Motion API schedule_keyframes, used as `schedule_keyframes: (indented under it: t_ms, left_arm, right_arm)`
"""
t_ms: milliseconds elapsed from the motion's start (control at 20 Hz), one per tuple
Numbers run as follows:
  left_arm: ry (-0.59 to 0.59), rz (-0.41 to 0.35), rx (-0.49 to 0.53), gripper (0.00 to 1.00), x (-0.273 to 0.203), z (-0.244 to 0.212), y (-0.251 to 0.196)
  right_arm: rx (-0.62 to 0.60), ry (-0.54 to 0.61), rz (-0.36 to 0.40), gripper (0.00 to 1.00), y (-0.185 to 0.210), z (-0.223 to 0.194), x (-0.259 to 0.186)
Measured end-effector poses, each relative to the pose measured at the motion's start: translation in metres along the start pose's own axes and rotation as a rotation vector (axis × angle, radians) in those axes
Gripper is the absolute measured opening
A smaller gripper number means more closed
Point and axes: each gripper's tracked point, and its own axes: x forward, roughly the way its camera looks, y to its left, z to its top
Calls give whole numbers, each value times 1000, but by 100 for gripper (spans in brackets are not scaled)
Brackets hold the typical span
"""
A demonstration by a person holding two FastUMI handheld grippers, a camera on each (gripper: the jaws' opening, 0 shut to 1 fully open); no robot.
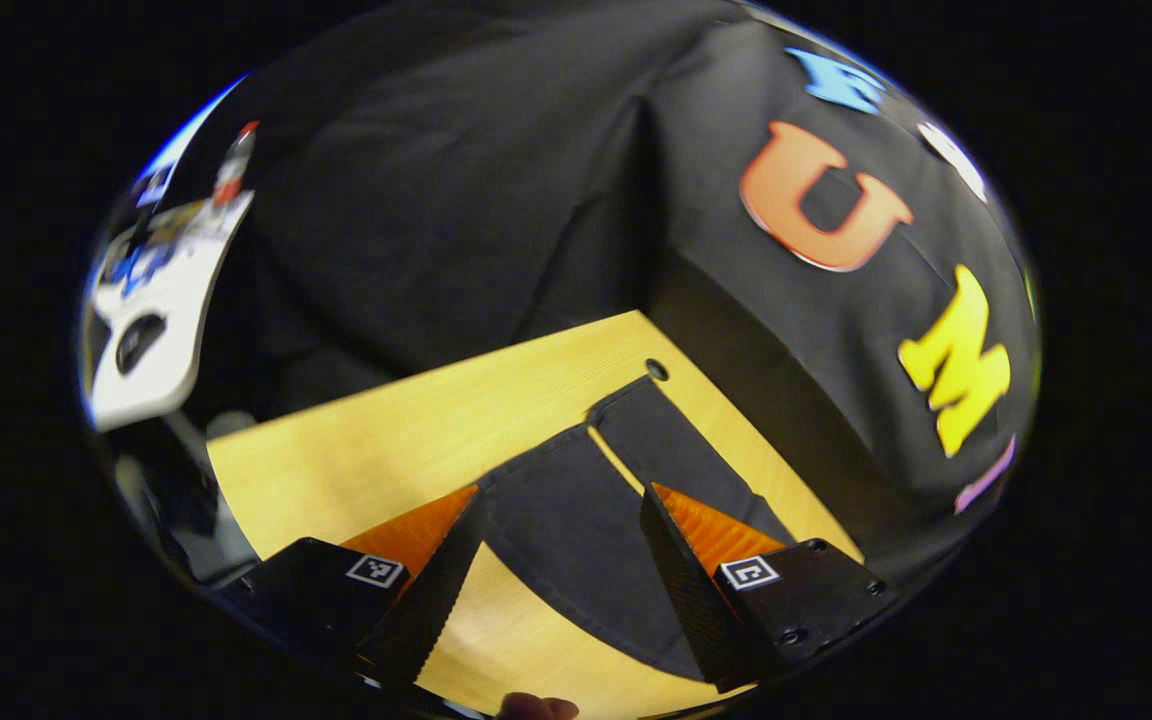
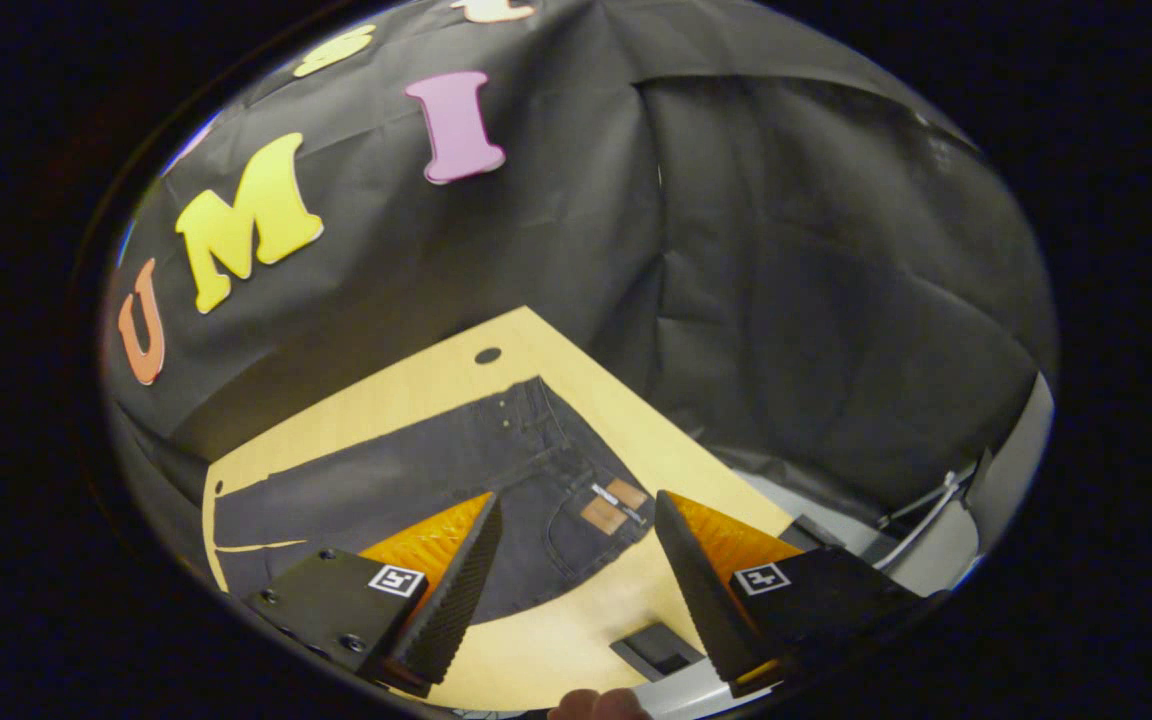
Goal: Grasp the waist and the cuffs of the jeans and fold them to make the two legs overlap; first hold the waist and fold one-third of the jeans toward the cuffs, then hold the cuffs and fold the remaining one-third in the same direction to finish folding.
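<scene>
The dark grey denim jeans [image 2: 416,490] lie flat and unfolded on the light wooden tabletop [image 2: 556,640] — waist toward the right gripper [image 2: 576,560], cuffs [image 1: 636,410] toward the left gripper [image 1: 564,545]. Both grippers hover above the fabric with jaws spread, holding nothing. Risk: pinching a single denim layer — the legs would then overlap unevenly or slip during the fold.

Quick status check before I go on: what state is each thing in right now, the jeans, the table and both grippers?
jeans: spread flat on the table, unfolded, legs side by side, not overlapped; cuffs lying near the table's far edge.
table: wooden top, jeans lying on it.
left gripper: jaws open, above the leg end, holding nothing.
right gripper: jaws open, above the waist end, holding nothing.
</scene>
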Motion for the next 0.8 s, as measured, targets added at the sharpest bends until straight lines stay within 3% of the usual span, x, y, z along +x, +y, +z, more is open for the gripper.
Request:
schedule_keyframes:
  t_ms: [100,200,300,400,800]
  left_arm:
    - [64,32,-167,99,5,-9,14]
    - [97,56,-253,99,8,-7,23]
    - [110,86,-290,100,23,-8,29]
    - [126,112,-322,99,39,-7,35]
    - [173,218,-307,100,71,-7,57]
  right_arm:
    - [9,73,-24,94,-8,-15,12]
    - [2,131,-20,96,-6,-29,21]
    - [43,184,-8,99,0,-36,30]
    - [96,245,-22,94,-2,-46,42]
    - [162,383,-102,94,-20,-68,82]
